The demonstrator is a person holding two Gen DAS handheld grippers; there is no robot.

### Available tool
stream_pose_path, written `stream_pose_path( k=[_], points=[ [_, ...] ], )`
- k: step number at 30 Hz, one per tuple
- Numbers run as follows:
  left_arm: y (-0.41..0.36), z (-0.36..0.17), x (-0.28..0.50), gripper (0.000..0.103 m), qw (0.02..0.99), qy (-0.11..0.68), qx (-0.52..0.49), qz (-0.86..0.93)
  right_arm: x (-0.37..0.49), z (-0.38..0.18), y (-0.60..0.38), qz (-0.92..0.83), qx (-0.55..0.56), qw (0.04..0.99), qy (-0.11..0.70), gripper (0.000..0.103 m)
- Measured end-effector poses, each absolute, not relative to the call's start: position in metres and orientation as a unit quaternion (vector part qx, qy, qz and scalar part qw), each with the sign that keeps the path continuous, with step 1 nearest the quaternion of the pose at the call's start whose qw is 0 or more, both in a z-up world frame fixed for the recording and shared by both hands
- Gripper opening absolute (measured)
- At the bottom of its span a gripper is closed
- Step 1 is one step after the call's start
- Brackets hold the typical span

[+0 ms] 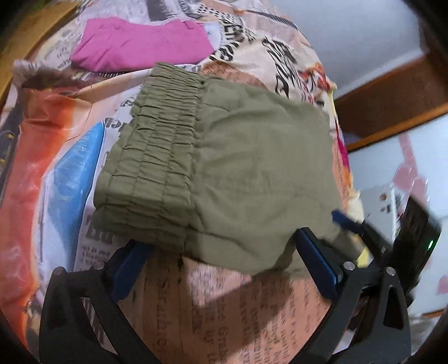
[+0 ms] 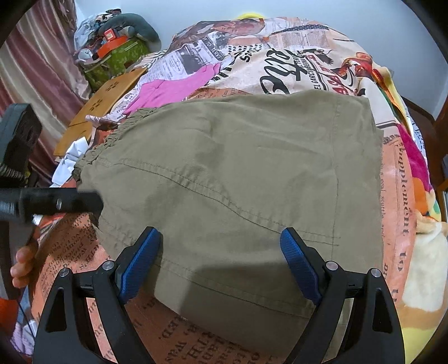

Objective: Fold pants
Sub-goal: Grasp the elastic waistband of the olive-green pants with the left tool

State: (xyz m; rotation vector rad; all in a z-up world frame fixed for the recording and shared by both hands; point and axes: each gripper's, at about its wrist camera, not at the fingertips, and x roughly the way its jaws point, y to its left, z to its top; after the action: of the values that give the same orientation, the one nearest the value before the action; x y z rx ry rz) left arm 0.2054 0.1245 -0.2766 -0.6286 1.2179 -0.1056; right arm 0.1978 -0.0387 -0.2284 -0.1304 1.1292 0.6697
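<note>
home bedroom | newsprint bedspread (image 2: 308, 56) | curtain (image 2: 36, 70) | plush toy (image 2: 140, 26)

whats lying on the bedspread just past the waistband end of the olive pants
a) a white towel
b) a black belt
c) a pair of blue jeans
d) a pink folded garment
d: a pink folded garment lies on the printed bedspread just beyond the gathered waistband of the olive pants; the right wrist view shows the same pink cloth behind the pants.
</note>
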Motion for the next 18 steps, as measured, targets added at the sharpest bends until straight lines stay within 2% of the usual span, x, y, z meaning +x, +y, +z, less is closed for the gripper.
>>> stream_pose_path(
  k=[5, 9, 13, 18],
  points=[
    [0.139, -0.280, 0.217, 0.102, 0.770, 0.543, -0.333, -0.030, 0.198, -0.229, -0.039, 0.314, -0.057, 0.790, 0.524, 0.088],
    [0.144, -0.279, 0.222, 0.094, 0.774, 0.529, -0.349, -0.013, 0.198, -0.230, -0.040, 0.317, -0.054, 0.789, 0.524, 0.089],
    [0.144, -0.280, 0.223, 0.094, 0.760, 0.520, -0.388, -0.033, 0.199, -0.230, -0.041, 0.319, -0.049, 0.787, 0.525, 0.089],
    [0.133, -0.276, 0.225, 0.094, 0.771, 0.523, -0.360, -0.034, 0.199, -0.231, -0.042, 0.321, -0.046, 0.787, 0.525, 0.089]
  ],
)
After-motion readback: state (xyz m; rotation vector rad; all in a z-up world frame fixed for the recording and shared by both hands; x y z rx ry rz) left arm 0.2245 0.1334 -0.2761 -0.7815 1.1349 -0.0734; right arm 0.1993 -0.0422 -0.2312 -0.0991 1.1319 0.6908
